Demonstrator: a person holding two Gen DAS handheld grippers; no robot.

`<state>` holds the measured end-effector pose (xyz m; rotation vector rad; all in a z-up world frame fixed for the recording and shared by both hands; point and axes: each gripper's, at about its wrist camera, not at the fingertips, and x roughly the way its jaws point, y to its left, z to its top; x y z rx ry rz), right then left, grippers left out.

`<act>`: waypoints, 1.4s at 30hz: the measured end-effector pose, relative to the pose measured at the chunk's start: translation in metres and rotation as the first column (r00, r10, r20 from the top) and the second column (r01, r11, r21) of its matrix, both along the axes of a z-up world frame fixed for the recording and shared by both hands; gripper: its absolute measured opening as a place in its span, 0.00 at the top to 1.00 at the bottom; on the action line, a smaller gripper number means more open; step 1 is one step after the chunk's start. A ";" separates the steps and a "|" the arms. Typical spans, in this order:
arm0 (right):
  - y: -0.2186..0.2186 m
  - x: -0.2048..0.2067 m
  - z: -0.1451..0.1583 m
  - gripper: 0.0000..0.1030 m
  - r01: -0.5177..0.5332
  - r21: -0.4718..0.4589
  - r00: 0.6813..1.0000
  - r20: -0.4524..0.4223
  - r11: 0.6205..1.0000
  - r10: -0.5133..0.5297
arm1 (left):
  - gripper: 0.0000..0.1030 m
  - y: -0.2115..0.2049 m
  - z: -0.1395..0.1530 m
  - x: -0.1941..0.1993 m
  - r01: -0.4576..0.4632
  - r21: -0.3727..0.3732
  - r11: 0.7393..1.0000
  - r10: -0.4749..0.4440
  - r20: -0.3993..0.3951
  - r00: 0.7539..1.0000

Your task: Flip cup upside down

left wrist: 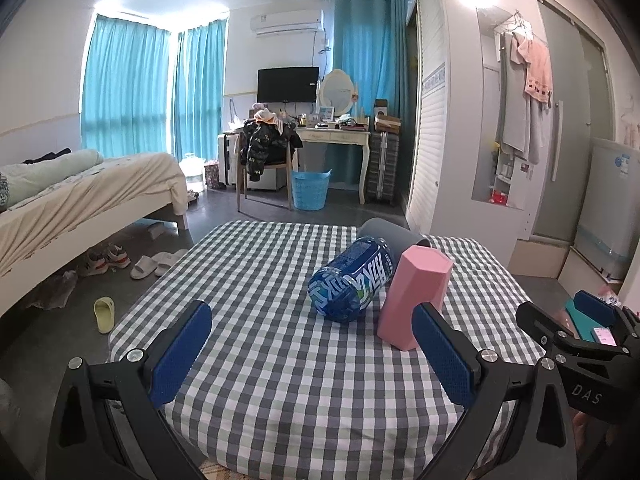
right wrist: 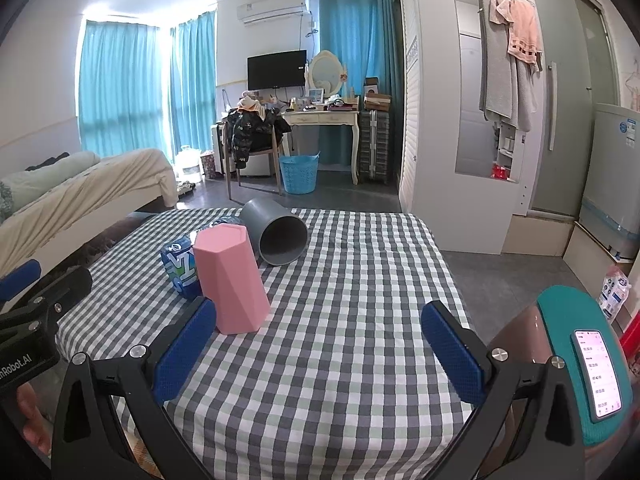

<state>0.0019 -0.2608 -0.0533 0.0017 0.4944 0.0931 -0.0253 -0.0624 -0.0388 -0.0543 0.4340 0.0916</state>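
We are holding the left tool [left wrist: 312, 356] wide open above the near edge of the checked worktop [left wrist: 280, 380], its blue pads [left wrist: 182, 354] gripping nothing and touching nothing. The right tool [right wrist: 320, 356] is likewise spread wide and empty, its blue pads [right wrist: 454, 354] hanging over bare cloth. Both tools are pointing level across the worktop toward the far side of the bedroom, side by side; in the left wrist view the right tool [left wrist: 580, 328] is showing at the right edge, and in the right wrist view the left tool [right wrist: 36, 300] is showing at the left edge.

The pink faceted cup [left wrist: 412, 296] is standing with its closed end up and its wider end down on the cloth, leaning slightly. It is sitting just ahead of the left tool's right finger and just ahead of the right tool's left finger [right wrist: 184, 354], clear of both. A blue printed bottle [left wrist: 352, 280] is lying on its side right beside the cup, on its left; whether they are touching we cannot tell. A grey cup [right wrist: 276, 236] is lying on its side behind them, mouth facing the right tool. A phone [right wrist: 598, 372] with a lit screen is resting on a teal pad [right wrist: 560, 312] at the right.
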 end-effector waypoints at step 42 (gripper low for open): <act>0.003 -0.002 -0.006 0.00 -0.011 -0.002 1.000 -0.011 1.000 0.011 | 0.00 0.004 -0.004 0.000 -0.018 0.014 1.000 0.018 0.007 1.000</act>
